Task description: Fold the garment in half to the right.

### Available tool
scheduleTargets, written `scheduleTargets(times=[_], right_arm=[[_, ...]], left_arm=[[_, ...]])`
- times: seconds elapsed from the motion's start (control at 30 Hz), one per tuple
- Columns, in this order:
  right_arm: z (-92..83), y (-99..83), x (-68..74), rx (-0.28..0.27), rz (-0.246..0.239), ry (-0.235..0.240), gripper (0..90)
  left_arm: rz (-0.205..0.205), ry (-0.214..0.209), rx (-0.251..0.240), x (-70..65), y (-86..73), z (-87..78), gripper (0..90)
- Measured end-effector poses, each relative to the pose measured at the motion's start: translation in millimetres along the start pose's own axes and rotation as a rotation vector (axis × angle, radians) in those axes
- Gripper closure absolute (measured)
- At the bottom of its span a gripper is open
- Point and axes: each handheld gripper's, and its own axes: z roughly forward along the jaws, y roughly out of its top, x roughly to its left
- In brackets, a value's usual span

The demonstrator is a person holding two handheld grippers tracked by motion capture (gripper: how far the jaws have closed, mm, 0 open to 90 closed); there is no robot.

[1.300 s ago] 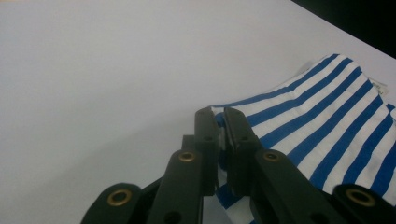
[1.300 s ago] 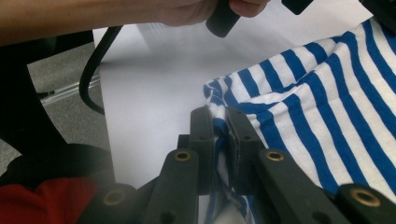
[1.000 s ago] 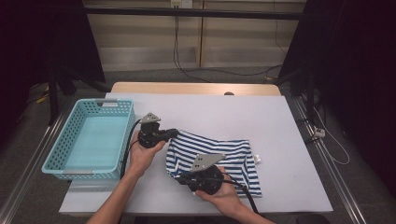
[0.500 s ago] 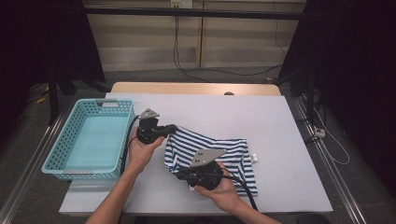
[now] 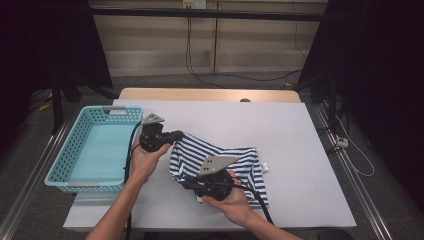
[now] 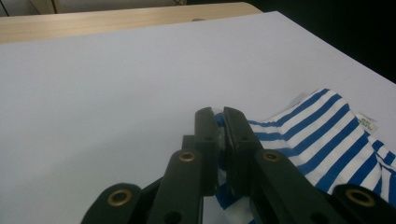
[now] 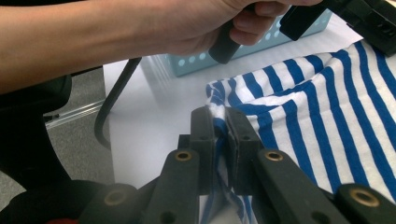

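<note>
Two grippers are at work on one striped shirt [image 5: 225, 160], which lies on the white table [image 5: 300, 150], just to the right of the one blue basket [image 5: 92, 150]. The left gripper [image 5: 176, 135] has its jaws pressed together on the upper left corner of the cloth; in the left gripper view a bit of blue and white fabric sits between the pads. The right gripper [image 5: 189, 184] pinches the near left edge in the same way, and the right gripper view shows the stripes squeezed between its jaws.

I think the step in hand is a fold, or a lift toward the basket. To do it well, both hands should rise together and keep the edge between them tight, so the cloth does not sag or slip out. The grip is thin, only on the hem, so a slow and even pull is safer than a quick one.

I count one shirt, one basket, one small label [image 5: 264, 166] at the right edge of the shirt.
</note>
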Motion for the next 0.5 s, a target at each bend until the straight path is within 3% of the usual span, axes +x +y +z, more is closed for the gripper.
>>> scheduleTargets(times=[0.03,0.07,0.1,0.27,0.33,0.5], right_arm=[[-0.4,1.6,-0.2,-0.003,-0.005,-0.002,83.6],[-1.1,3.3,0.1,-0.007,-0.003,-0.005,83.6],[-1.8,4.7,0.1,-0.014,-0.003,-0.004,83.6],[-3.0,10.2,-0.5,-0.035,-0.001,-0.004,83.7],[-2.9,13.1,0.5,-0.038,-0.003,-0.006,83.7],[-2.5,20.5,-0.4,-0.048,-0.016,-0.010,83.7]], left_arm=[[0.016,0.002,0.000,0.8,2.0,-1.3,85.2],[0.015,0.000,-0.001,1.0,4.0,-2.7,85.1],[-0.012,-0.015,-0.010,-0.2,5.2,-3.7,85.2],[0.015,-0.011,-0.026,3.8,9.7,-7.9,85.2],[0.001,-0.018,-0.029,3.7,12.0,-10.5,85.2],[0.010,0.008,-0.028,4.6,19.6,-15.6,85.2]])
